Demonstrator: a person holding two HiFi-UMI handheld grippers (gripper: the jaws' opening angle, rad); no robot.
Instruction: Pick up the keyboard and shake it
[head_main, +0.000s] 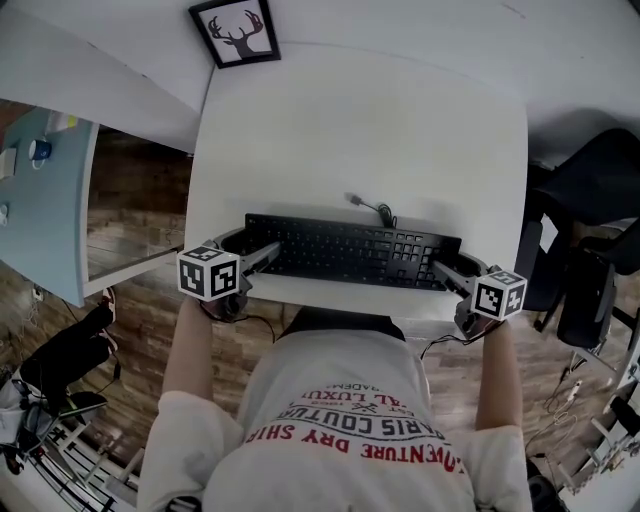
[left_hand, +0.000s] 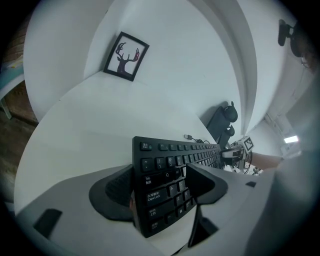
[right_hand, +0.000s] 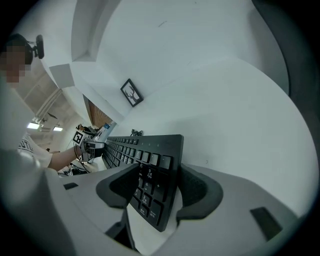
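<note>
A black keyboard (head_main: 350, 250) lies lengthwise across the near part of the white table (head_main: 360, 120). My left gripper (head_main: 262, 255) clamps its left end and my right gripper (head_main: 447, 272) clamps its right end. In the left gripper view the keyboard (left_hand: 170, 170) fills the gap of the left gripper (left_hand: 160, 187), with both dark pads (left_hand: 117, 192) pressed to its faces. In the right gripper view the keyboard's number-pad end (right_hand: 155, 175) sits the same way inside the right gripper (right_hand: 159, 189). Whether the keyboard is off the tabletop I cannot tell.
The keyboard's cable (head_main: 375, 210) curls on the table behind it. A framed deer picture (head_main: 236, 32) leans at the table's far left corner. A black chair (head_main: 590, 200) stands to the right, and a light-blue desk (head_main: 45, 200) to the left.
</note>
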